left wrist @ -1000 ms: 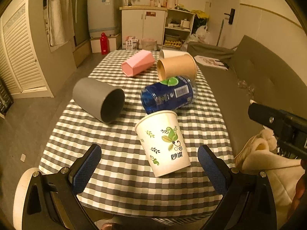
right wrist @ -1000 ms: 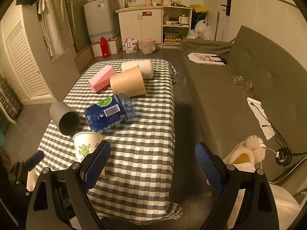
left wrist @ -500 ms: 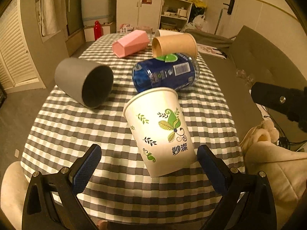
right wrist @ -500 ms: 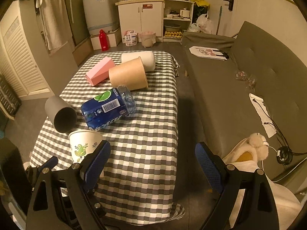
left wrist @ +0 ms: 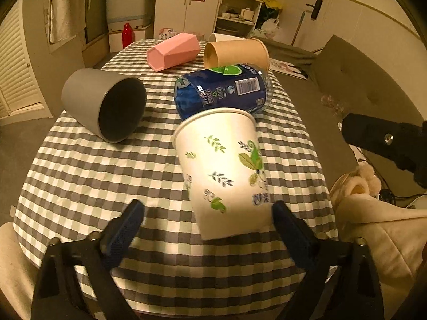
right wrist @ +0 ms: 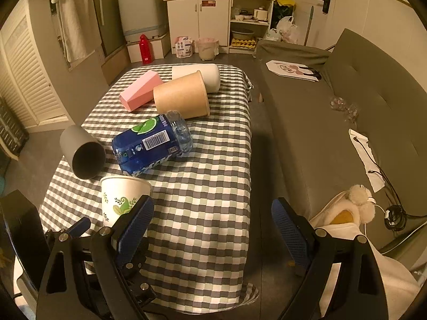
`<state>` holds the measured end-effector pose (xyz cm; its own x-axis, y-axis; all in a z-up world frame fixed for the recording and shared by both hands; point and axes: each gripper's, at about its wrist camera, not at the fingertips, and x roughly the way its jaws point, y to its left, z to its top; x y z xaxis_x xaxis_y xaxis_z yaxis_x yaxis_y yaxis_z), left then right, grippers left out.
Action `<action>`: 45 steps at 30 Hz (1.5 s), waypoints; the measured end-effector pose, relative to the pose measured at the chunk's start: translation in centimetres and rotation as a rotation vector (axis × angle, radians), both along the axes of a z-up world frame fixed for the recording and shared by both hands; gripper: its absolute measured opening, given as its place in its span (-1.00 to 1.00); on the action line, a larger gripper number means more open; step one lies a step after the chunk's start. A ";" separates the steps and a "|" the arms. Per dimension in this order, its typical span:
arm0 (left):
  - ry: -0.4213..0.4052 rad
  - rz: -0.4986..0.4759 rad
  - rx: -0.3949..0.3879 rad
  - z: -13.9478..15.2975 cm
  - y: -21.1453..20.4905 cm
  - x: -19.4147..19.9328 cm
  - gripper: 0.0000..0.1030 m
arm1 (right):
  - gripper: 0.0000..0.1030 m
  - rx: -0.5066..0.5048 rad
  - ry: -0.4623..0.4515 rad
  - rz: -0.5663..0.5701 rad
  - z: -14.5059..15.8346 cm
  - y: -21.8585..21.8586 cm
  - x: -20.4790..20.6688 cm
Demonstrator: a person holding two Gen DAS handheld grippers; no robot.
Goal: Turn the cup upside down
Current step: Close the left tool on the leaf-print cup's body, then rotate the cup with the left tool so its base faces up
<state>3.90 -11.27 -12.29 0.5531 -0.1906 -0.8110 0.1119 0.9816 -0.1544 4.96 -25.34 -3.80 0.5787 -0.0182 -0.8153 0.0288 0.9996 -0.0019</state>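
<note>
- The white paper cup (left wrist: pixel 226 170), printed with green leaves, is standing upright on the checked desk (left wrist: pixel 80 176) near its front edge, mouth up and base down, so its long axis is running vertically.
- The left gripper (left wrist: pixel 205 226) is sitting spread wide with nothing between its fingers; the cup is lying straight ahead of it, inside the gap, closer to the right-hand blue pad (left wrist: pixel 291 229) than to the left-hand one (left wrist: pixel 124 229). Whether that pad is already touching the cup wall cannot be told.
- The right gripper (right wrist: pixel 210 226) is also hanging wide apart and holding nothing, off toward the sofa side of the desk; from its own view the cup (right wrist: pixel 120 200) is lying to the left of its fingers, partly hidden behind one pad.
- The left gripper is clearly the nearer one, so the grasp is probably falling to it: closing across the lower wall, then rolling the wrist to bring the mouth down.
- Just behind the cup's rim a blue bottle (left wrist: pixel 224 90) is lying on its side, and a grey cup (left wrist: pixel 106 106) is lying with its mouth toward the camera, so room for swinging the cup over is looking tight on the far side.
</note>
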 end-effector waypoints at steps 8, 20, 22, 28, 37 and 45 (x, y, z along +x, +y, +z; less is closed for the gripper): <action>0.019 -0.046 -0.027 -0.2 -0.3 -0.2 0.08 | 0.75 -0.006 -0.003 -0.004 0.0 -0.1 -0.1; -0.017 -0.019 -0.028 1.3 1.0 -1.4 0.18 | 0.75 -0.031 -0.009 0.005 0.0 0.2 -0.6; -0.001 -0.008 -0.012 0.6 1.1 -1.3 0.38 | 0.75 -0.030 -0.005 0.003 0.0 0.1 -0.6; -0.002 -0.008 0.019 -0.9 1.4 -0.3 0.42 | 0.75 -0.021 0.003 0.000 -0.2 0.0 -0.3; -0.078 -0.090 0.023 1.8 1.7 -0.6 0.15 | 0.75 -0.022 0.017 0.016 -0.6 0.6 0.1; -0.107 -0.105 0.021 4.8 1.7 -0.7 0.14 | 0.75 -0.020 0.011 0.023 -0.4 0.7 -0.1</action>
